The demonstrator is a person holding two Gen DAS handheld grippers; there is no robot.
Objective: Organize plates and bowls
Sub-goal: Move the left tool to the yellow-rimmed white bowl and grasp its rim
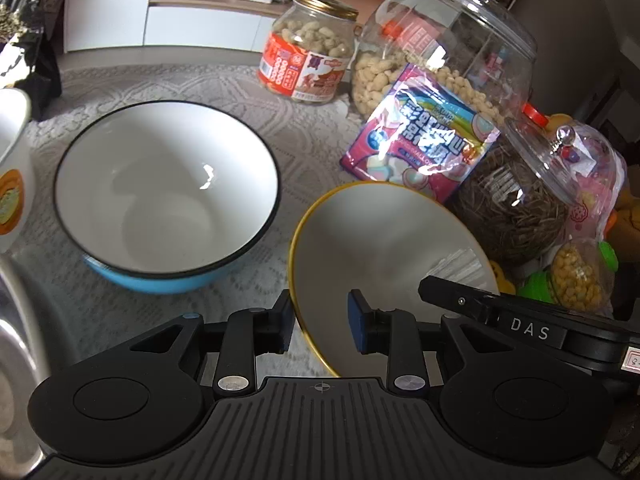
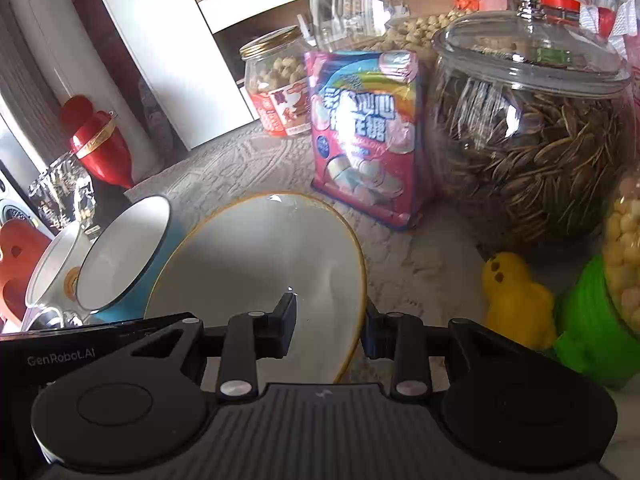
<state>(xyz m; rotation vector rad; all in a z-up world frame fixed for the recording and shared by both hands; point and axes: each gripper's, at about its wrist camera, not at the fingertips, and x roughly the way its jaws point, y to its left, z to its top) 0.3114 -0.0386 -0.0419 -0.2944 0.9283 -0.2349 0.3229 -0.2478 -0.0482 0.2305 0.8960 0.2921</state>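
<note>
Left claw [image 1: 320, 320]: jaws straddle the near-left rim of the yellow-rimmed bowl [image 1: 384, 248], one pad outside the wall, one inside; the inner pad appears clear of the wall, so whether the rim is actually pinched I cannot tell.

Right claw [image 2: 330, 326]: jaws straddle the opposite rim of the yellow-rimmed bowl, one finger inside, one outside, narrowly set (contact looks likely, yet I cannot tell for certain).

Yellow-rimmed bowl: white inside, tilted, between both claws, over the lace-covered bench [image 1: 168, 80].

Blue bowl [image 1: 166, 196]: white inside, black rim, on the bench just to the left of the yellow-rimmed bowl, upright.

White mug [image 1: 12, 176] with an orange emblem: further left of the yellow-rimmed bowl, beyond the blue bowl.

Marshmallow packet [image 1: 420, 136]: pink, leaning, just behind the yellow-rimmed bowl.

Seed jar [image 2: 528, 128]: glass, lidded, behind and to the right of the yellow-rimmed bowl.

Gold-lidded jar [image 1: 308, 48]: red label, well behind the yellow-rimmed bowl.

Yellow duck [image 2: 516, 300]: right of the yellow-rimmed bowl, near.
</note>
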